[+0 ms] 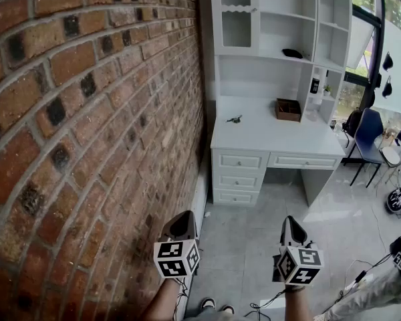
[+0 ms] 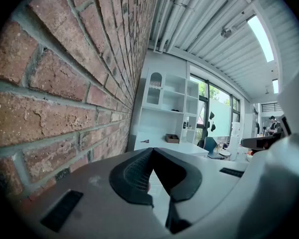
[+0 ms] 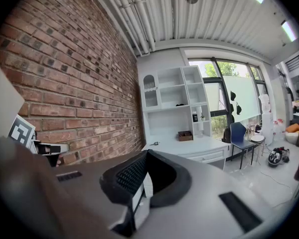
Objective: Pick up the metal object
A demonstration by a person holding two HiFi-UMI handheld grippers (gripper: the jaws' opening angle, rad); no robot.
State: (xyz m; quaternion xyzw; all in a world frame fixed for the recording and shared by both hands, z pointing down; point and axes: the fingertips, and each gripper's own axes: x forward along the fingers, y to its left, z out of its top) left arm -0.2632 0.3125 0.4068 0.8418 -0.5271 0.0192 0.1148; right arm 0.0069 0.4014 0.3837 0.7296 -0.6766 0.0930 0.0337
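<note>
Brick wall [image 1: 87,112], white desk [image 1: 274,134] bearing metal object [image 1: 235,119]; left gripper [image 1: 182,219], right gripper [image 1: 291,223], jaws clenched, empty

The left hand-held gripper [image 1: 181,225] and the right hand-held gripper [image 1: 292,227] are held side by side, apart, pointing forward and slightly down (a forearm [image 1: 162,303] under each). Both have their jaws closed tip to tip, with nothing between.

Metal object [image 1: 235,119] on desk [image 1: 274,136], box [image 1: 288,110] to its right
</note>
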